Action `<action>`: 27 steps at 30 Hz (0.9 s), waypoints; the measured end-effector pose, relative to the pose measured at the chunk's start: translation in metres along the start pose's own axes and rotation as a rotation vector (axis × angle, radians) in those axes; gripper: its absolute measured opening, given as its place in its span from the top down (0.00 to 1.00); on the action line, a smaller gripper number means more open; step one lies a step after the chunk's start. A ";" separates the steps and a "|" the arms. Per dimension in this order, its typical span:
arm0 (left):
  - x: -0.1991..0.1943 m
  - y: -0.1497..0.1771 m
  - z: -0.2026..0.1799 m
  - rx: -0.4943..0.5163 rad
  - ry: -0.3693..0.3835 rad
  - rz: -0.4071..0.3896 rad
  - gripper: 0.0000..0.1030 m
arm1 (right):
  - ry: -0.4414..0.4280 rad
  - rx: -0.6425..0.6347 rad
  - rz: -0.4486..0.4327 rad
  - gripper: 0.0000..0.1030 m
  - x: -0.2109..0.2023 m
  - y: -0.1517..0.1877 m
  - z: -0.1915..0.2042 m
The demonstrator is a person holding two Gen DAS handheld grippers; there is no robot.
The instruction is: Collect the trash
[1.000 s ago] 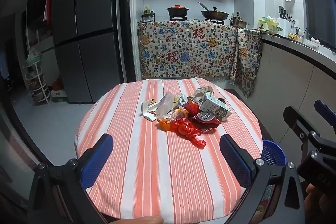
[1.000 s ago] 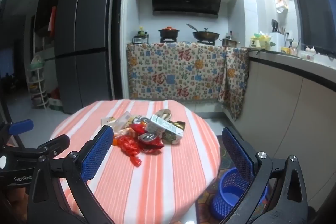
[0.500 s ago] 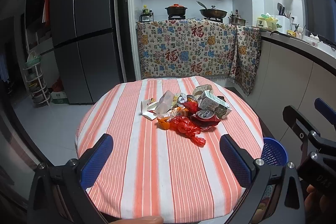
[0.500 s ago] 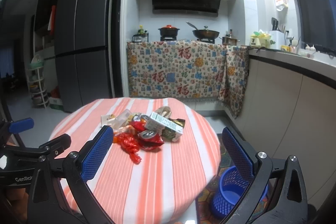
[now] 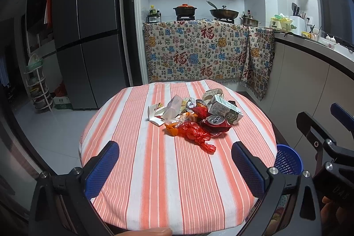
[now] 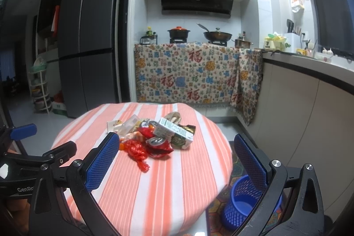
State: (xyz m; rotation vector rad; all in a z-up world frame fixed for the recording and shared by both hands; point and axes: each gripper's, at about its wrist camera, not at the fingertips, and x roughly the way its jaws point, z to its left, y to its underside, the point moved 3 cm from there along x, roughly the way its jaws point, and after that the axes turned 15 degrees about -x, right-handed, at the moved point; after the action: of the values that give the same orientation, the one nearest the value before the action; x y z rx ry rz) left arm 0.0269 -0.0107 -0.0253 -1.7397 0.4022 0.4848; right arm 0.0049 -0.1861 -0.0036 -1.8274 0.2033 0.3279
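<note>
A pile of trash lies in the middle of a round table with an orange-striped cloth [image 5: 154, 169] [image 6: 177, 169]: a red plastic bag [image 5: 195, 133] [image 6: 136, 150], a crushed can [image 5: 215, 119] [image 6: 157, 141], a green-white carton [image 5: 225, 110] [image 6: 174, 131] and several wrappers [image 5: 172, 106]. A blue mesh bin [image 5: 287, 158] [image 6: 243, 198] stands on the floor at the table's right. My left gripper [image 5: 174, 169] is open and empty over the table's near edge. My right gripper [image 6: 174, 163] is open and empty, to the right of the left one.
A grey fridge [image 5: 88, 37] stands at the left, with a white rack [image 5: 38, 85] beside it. A cloth-draped stove counter [image 5: 199, 54] holds pots at the back. A kitchen counter [image 5: 320, 63] runs along the right. A patterned mat [image 6: 221, 198] lies under the bin.
Both grippers have drawn back a little and risen, so the table and trash sit slightly farther off. Both stay open and empty. The trash has not moved.
</note>
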 end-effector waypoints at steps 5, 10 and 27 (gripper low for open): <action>0.000 0.000 0.000 0.001 0.000 0.001 0.00 | 0.002 -0.001 0.000 0.00 0.000 0.000 0.000; -0.001 0.001 0.000 0.001 0.000 0.000 0.00 | 0.003 -0.003 -0.001 0.00 -0.001 0.000 0.000; -0.001 0.001 -0.001 0.002 -0.001 0.001 0.00 | 0.010 -0.007 -0.002 0.00 -0.002 0.001 -0.001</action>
State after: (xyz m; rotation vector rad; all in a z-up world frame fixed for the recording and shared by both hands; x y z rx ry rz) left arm 0.0259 -0.0116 -0.0259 -1.7370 0.4030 0.4857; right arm 0.0026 -0.1872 -0.0039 -1.8365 0.2076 0.3188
